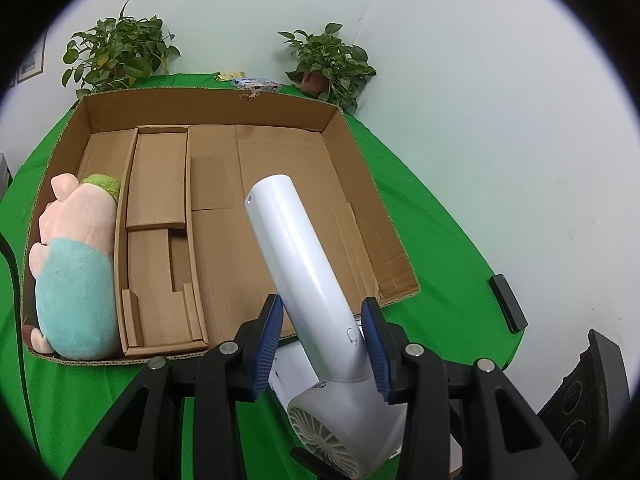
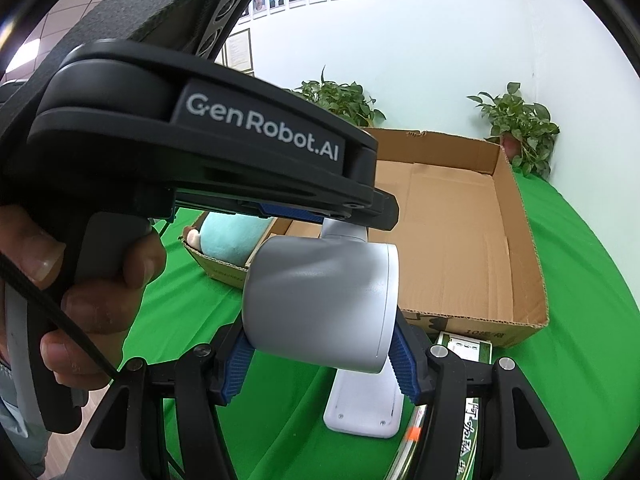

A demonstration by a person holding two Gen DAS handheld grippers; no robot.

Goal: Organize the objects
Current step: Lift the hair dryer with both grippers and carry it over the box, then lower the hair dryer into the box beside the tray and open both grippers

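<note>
A white hair dryer [image 1: 304, 264] is held by both grippers above the green table, just in front of an open cardboard box [image 1: 256, 184]. My left gripper [image 1: 324, 320] is shut on its handle, which points over the box. My right gripper [image 2: 320, 356] is shut on its grey barrel [image 2: 320, 300]. The left gripper's black body [image 2: 200, 140] fills the upper left of the right wrist view. A plush toy [image 1: 76, 264] in pink and teal lies in the box's left compartment; it also shows in the right wrist view [image 2: 228, 240].
The box has cardboard dividers [image 1: 160, 216] left of its bare middle. Two potted plants [image 1: 116, 52] [image 1: 332, 64] stand at the wall behind it. A black device [image 1: 508, 304] lies on the green cloth [image 1: 432, 248] at right. A white object [image 2: 364, 404] and a green-printed pack [image 2: 468, 352] lie below the dryer.
</note>
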